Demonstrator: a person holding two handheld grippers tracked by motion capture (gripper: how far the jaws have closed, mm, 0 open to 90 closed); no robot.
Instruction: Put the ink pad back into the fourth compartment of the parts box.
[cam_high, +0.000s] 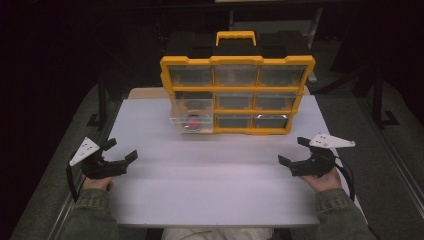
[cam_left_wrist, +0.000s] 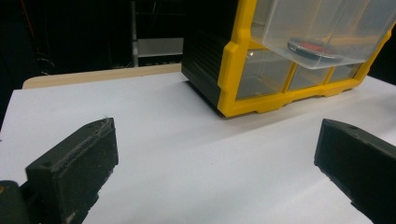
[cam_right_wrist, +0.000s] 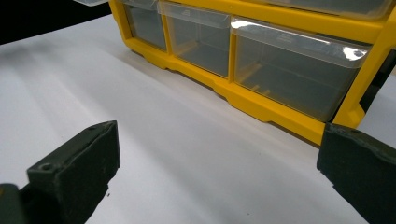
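**Both grippers idle and spread at the near edge; one drawer of the organiser drawn out**

Nearest the camera, the person's olive sleeves (cam_high: 92, 210) enter from the bottom of the high view, each hand holding a gripper low over the white table (cam_high: 210, 185). The left gripper (cam_high: 120, 150) sits at the near left of the table, jaws released and wide apart, nothing between them. The right gripper (cam_high: 294, 150) sits at the near right, jaws likewise released and holding nothing. In each gripper view the two black jaws stand at opposite sides with bare table between them.

The yellow drawer organiser (cam_high: 237, 95) stands upright at the far middle of the table, well apart from both grippers. It has a black body, a yellow carry handle (cam_high: 236, 37) on top, and clear drawers in three rows of three.

The bottom-left drawer (cam_high: 192, 122) is pulled forward, projecting out of the frame toward the person. Inside it lies a round red object (cam_high: 193, 120); in the left gripper view it (cam_left_wrist: 310, 46) reads as a flat red disc with a dark rim, resting on the drawer floor. Its identity cannot be determined.

The remaining drawers (cam_right_wrist: 201, 37) are pushed in flush.
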